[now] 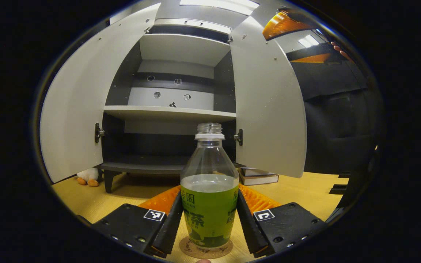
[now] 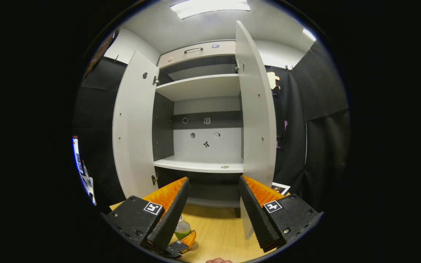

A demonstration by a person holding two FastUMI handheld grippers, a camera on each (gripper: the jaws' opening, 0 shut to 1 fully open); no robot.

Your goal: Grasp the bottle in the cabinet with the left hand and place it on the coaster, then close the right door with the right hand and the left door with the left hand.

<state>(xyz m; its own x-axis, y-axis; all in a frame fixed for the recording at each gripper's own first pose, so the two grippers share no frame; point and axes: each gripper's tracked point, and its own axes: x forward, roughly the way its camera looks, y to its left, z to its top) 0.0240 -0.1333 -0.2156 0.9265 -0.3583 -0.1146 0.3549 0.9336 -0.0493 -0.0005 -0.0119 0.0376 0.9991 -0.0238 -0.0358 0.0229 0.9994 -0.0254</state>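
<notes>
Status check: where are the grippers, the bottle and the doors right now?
Left gripper around bottle, standing on coaster; grip pressure unclear. Right gripper open, empty, facing cabinet. Left door and right door open. Nothing blocking.

Wooden table [image 1: 305, 197]: coaster [image 1: 206, 250], books [image 1: 258, 177], cabinet [image 1: 174, 113].

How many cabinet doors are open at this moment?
2. The flat grey left door and the flat grey right door both stand swung outward, on either side of the open grey cabinet.
</notes>
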